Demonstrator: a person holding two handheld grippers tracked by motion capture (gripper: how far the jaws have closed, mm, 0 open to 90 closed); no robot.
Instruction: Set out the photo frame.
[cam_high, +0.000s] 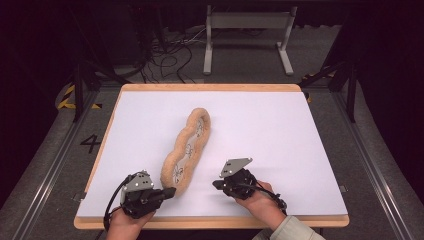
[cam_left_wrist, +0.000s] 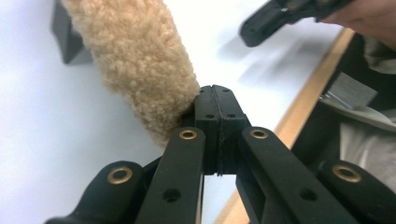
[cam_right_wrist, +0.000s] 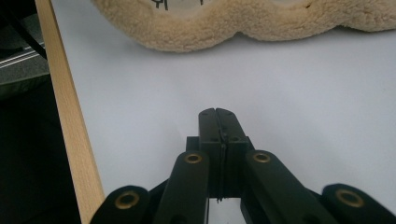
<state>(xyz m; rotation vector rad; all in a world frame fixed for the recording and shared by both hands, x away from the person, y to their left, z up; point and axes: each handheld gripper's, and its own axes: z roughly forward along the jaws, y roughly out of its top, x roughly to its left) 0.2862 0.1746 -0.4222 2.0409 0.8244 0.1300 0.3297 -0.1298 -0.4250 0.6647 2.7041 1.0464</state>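
Left gripper (cam_high: 169, 192) at the near-left of the table (cam_high: 260, 115), jaws fully closed, pads pressed flat together with nothing between them. Tips touching the near end of the fleece piece (cam_high: 186, 150) — seen from the left gripper view, fleece (cam_left_wrist: 140, 65) pressed against the side of the closed tips (cam_left_wrist: 214, 93), not clamped. Held by a hand (cam_high: 122, 225) coming in from the bottom edge, cable looping off its left side.

Right gripper (cam_high: 216, 184) near-centre, also fully closed and empty, tips pointing left toward the fleece but apart from it, bare white surface in between. Grey three-cornered plate (cam_high: 236, 166) on top. Held by the other hand (cam_high: 262, 202), pale sleeve (cam_high: 287, 231) at the bottom edge. Right gripper view: closed tips (cam_right_wrist: 216, 114) over the white top, fleece edge (cam_right_wrist: 243, 23) lying across the upper part, well clear of the tips; wooden table edge (cam_right_wrist: 70, 126) running down the left.

Fleece piece: long, lobed, tan and woolly around the rim, pale inner face with black line drawings — too small to make out. Lies flat on the table, running diagonally from near-left up toward the centre. Far end untouched.

Beyond the table: grey metal stand (cam_high: 247, 30) and tangled cables (cam_high: 167, 55) on the floor.
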